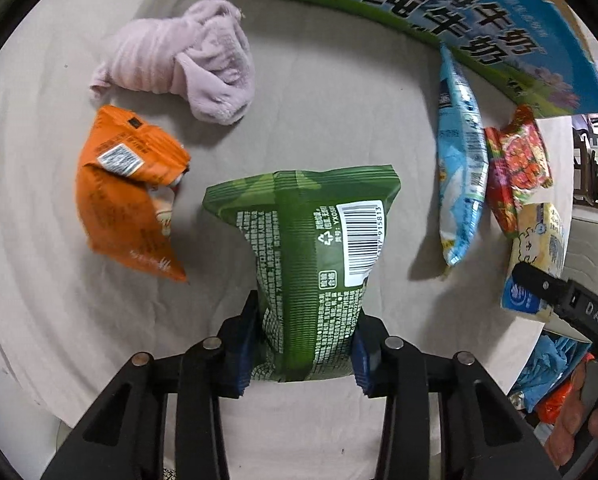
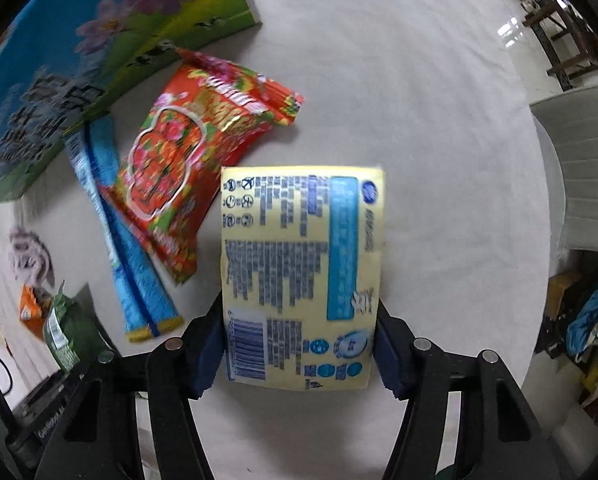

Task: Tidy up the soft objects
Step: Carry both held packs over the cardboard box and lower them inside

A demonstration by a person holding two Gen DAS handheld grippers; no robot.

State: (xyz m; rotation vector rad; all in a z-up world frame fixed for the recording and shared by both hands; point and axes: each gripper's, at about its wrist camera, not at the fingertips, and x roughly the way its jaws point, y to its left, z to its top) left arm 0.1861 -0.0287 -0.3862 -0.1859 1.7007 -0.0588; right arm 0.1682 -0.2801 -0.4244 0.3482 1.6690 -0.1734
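Observation:
My left gripper is shut on a green snack bag and holds it above the white cloth. My right gripper is shut on a pale yellow tissue pack; that pack and the right gripper also show in the left wrist view, pack. A crumpled pink towel lies at the far left, an orange snack bag beside it. A blue bag and a red flowered bag lie at the right, also seen in the right wrist view, blue, red.
A large green and blue milk carton box stands along the far edge, also in the right wrist view. The round table's edge runs at the right, with a chair and clutter on the floor beyond it.

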